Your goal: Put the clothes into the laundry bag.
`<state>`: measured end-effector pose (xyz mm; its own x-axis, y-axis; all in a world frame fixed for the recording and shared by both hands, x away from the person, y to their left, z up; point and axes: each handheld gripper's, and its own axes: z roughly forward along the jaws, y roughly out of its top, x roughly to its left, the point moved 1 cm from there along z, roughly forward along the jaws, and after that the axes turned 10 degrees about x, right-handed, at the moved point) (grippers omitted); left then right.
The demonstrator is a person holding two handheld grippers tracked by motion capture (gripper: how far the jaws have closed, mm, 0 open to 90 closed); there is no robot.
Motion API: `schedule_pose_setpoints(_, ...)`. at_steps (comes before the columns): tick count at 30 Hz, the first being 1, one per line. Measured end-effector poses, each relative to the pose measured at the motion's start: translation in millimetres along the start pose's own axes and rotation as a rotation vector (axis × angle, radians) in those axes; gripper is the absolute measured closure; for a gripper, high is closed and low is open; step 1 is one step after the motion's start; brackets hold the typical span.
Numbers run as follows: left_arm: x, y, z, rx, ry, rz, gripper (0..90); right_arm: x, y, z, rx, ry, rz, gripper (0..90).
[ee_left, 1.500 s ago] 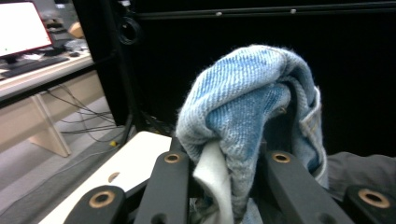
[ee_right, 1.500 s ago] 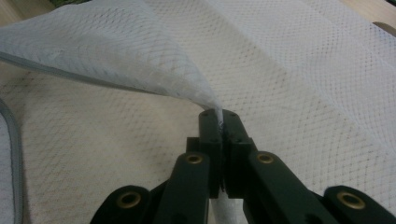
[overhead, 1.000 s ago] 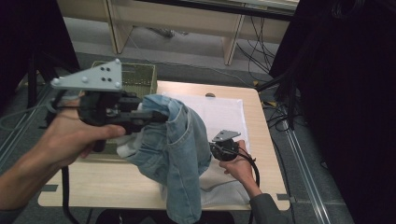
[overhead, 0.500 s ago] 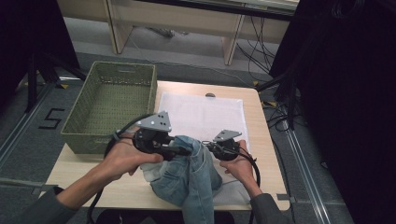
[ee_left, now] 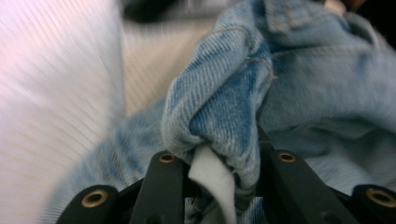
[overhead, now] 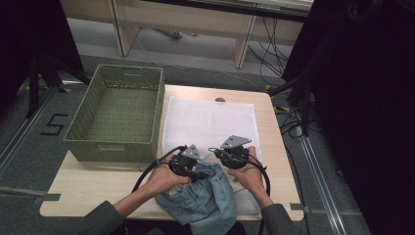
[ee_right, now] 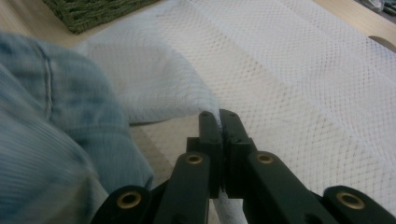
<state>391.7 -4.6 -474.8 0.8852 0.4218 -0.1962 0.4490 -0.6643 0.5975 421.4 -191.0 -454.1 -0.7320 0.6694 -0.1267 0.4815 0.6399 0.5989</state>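
Observation:
A pair of light blue jeans lies bunched at the table's front edge, on the near end of a white mesh bag. My left gripper is shut on a fold of the denim, and a strip of white cloth shows between its jaws. Just to its right, my right gripper is shut on the bag's near edge, where the mesh lifts into a flap at the jaw tips. The jeans lie close on that gripper's left.
A green woven basket stands empty on the table's left half, beside the bag. Bare wooden tabletop runs in front of the basket. Dark curtains, shelving legs and cables ring the table.
My left hand came down from high over the table's left side to the front edge, bringing the hanging jeans down into a heap by the bag's near end. The right hand stayed put.

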Motion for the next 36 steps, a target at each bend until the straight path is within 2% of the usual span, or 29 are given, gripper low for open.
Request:
schedule_pose_setpoints(1,0.0,0.0,0.0,0.000,0.000,0.000,73.1,0.0,0.0,0.0,0.000,0.000,0.000,89.7)
schedule_pose_setpoints(2,2.6,-4.1,11.0,0.009,-0.002,-0.034,72.2,1.9,1.2,-0.1,-0.009,-0.002,-0.019,89.7)
schedule_pose_setpoints(3,3.6,-3.3,10.1,0.009,-0.003,-0.040,71.6,3.1,1.8,-0.6,-0.010,0.001,-0.024,89.7)
schedule_pose_setpoints(5,4.5,-1.0,3.3,-0.010,-0.004,-0.051,68.5,5.4,3.5,-3.0,-0.003,0.011,-0.021,89.7)
schedule_pose_setpoints(6,4.0,-0.3,-2.4,-0.016,-0.006,-0.060,65.2,6.0,4.4,-2.1,-0.025,0.004,-0.031,89.7)
schedule_pose_setpoints(9,2.5,0.4,-12.3,-0.018,-0.005,-0.056,52.3,7.8,4.9,-4.3,-0.032,0.007,-0.031,89.7)
schedule_pose_setpoints(10,0.3,0.6,-26.2,-0.034,0.002,-0.044,47.4,7.9,4.8,-5.7,-0.030,0.013,-0.023,89.7)
schedule_pose_setpoints(11,0.3,0.6,-26.2,-0.034,0.002,-0.044,42.9,7.2,4.9,-6.1,-0.036,0.008,-0.027,89.7)
schedule_pose_setpoints(12,-1.4,0.9,-44.4,-0.065,0.005,-0.056,38.5,6.7,4.9,-6.4,-0.039,0.010,-0.026,89.7)
schedule_pose_setpoints(13,-2.6,1.2,-54.2,-0.092,0.010,-0.070,35.8,6.2,4.8,-6.7,-0.039,0.009,-0.026,89.7)
schedule_pose_setpoints(14,-2.9,1.1,-64.3,-0.110,0.022,-0.067,34.0,6.1,4.7,-6.5,-0.040,0.010,-0.027,89.7)
schedule_pose_setpoints(15,-2.5,0.5,-73.1,-0.125,0.028,-0.056,33.9,6.1,4.5,-6.1,-0.044,0.010,-0.026,89.6)
schedule_pose_setpoints(16,-1.9,-0.8,-81.1,-0.129,0.053,-0.043,34.3,6.1,4.7,-7.0,-0.036,0.018,-0.024,89.6)
schedule_pose_setpoints(17,-1.9,-0.8,-81.1,-0.129,0.053,-0.043,35.2,6.1,4.7,-7.0,-0.036,0.018,-0.024,89.6)
schedule_pose_setpoints(18,1.9,-5.8,-92.2,-0.124,0.071,-0.033,35.6,6.7,5.4,-8.1,-0.044,0.010,-0.020,89.6)
schedule_pose_setpoints(19,1.9,-5.8,-92.2,-0.124,0.071,-0.033,35.6,6.7,5.4,-8.1,-0.044,0.010,-0.020,89.6)
schedule_pose_setpoints(20,7.7,-14.9,-99.2,-0.133,0.082,-0.059,35.5,7.7,6.2,-9.6,-0.052,0.009,-0.019,89.7)
schedule_pose_setpoints(21,7.7,-14.9,-99.2,-0.133,0.082,-0.059,35.2,7.7,6.2,-9.6,-0.052,0.009,-0.019,89.7)
schedule_pose_setpoints(24,22.8,-35.2,-99.3,-0.097,0.127,-0.137,35.5,7.7,8.9,-13.8,-0.066,0.003,-0.032,89.7)
schedule_pose_setpoints(25,26.0,-40.0,-97.9,-0.074,0.145,-0.132,36.1,8.8,9.7,-14.5,-0.072,0.003,-0.027,89.7)
schedule_pose_setpoints(26,27.5,-44.2,-95.4,-0.060,0.147,-0.149,36.8,8.6,10.6,-16.0,-0.069,0.006,-0.034,89.7)
schedule_pose_setpoints(27,27.5,-44.2,-95.4,-0.060,0.147,-0.149,36.9,8.4,11.2,-16.4,-0.075,0.002,-0.043,89.7)
schedule_pose_setpoints(28,29.1,-50.4,-87.3,-0.048,0.116,-0.187,36.8,8.7,11.5,-17.1,-0.076,0.001,-0.042,89.7)
schedule_pose_setpoints(29,29.1,-50.4,-87.3,-0.048,0.116,-0.187,36.5,8.7,11.6,-17.5,-0.077,0.000,-0.042,89.7)
schedule_pose_setpoints(30,30.8,-53.6,-77.8,-0.023,0.083,-0.199,35.3,10.0,11.7,-17.4,-0.075,0.004,-0.035,89.7)
schedule_pose_setpoints(31,30.8,-53.6,-77.8,-0.023,0.083,-0.199,34.5,10.0,11.7,-17.4,-0.075,0.004,-0.035,89.7)
schedule_pose_setpoints(33,35.3,-53.1,-63.9,-0.013,0.067,-0.230,32.0,9.1,12.5,-16.5,-0.082,0.006,-0.056,89.7)
schedule_pose_setpoints(34,36.9,-52.3,-60.1,-0.009,0.049,-0.232,32.3,9.5,12.4,-16.5,-0.079,0.007,-0.055,89.7)
schedule_pose_setpoints(36,35.8,-50.5,-52.1,-0.007,0.021,-0.234,40.8,11.5,12.5,-16.7,-0.070,0.013,-0.038,89.7)
